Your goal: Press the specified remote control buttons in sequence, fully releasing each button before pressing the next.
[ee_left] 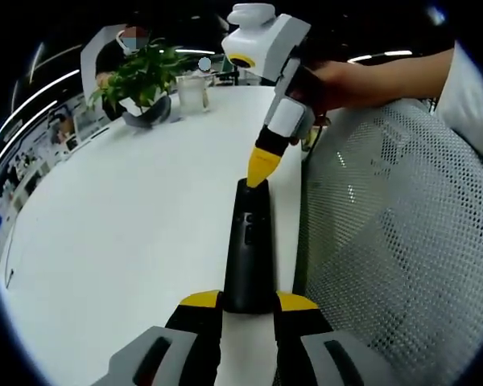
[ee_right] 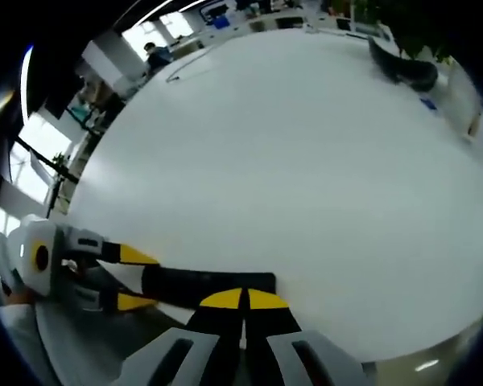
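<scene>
**Op:** My left gripper (ee_left: 248, 304) is clamped on the near end of the remote (ee_left: 248, 249), which lies along the white table (ee_left: 121, 233) near its edge. My right gripper (ee_left: 262, 167) has its 2 yellow tips pinched together, poised on the far end.

**Spotter:** How do I press well?

**Op:** I'd push straight down, lift fully clear, then shift.

**Spotter:** What's unclear?

**Op:** The buttons are too small to read, and I can't tell if the tip touches.
</scene>
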### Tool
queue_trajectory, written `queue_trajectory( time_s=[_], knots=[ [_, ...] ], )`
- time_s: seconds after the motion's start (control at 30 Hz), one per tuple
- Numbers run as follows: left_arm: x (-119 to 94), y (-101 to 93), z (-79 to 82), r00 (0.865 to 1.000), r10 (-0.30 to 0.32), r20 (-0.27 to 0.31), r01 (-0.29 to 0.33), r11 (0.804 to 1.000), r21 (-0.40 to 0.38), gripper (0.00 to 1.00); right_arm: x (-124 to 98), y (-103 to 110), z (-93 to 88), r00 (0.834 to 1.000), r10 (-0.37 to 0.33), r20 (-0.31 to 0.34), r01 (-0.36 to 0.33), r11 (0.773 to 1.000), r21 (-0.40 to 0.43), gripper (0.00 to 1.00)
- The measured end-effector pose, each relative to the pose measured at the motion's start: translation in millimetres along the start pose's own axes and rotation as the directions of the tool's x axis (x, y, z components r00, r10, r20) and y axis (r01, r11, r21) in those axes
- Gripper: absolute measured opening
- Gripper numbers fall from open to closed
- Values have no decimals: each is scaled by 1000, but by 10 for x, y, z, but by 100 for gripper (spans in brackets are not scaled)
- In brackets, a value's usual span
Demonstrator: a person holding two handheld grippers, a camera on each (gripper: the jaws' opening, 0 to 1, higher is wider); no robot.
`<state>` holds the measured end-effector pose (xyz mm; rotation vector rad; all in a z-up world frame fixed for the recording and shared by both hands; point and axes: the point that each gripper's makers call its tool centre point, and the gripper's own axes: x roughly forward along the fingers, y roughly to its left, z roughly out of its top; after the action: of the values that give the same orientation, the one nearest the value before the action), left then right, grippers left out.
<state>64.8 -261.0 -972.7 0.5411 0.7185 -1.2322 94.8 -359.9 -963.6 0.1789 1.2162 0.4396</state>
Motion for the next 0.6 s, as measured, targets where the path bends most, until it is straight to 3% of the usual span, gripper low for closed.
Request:
queue_trajectory(
  time_s=[0.2, 0.47, 0.6],
  knots=[
    [-5, -1, -2, 1000, 1, -4, -1, 1000, -5, 24, -8, 0, 5, 997, 82, 4, -81, 983, 165, 0],
    [-12, -3, -3, 1000, 0, -6, 0, 1000, 0, 24, -18, 12, 2, 995, 96, 9, -95, 977, 191, 0],
    [-9, -1, -4, 1000, 0, -12, 0, 1000, 1, 24, -14, 133, -9, 990, 144, -3, -141, 974, 177, 0]
  ],
)
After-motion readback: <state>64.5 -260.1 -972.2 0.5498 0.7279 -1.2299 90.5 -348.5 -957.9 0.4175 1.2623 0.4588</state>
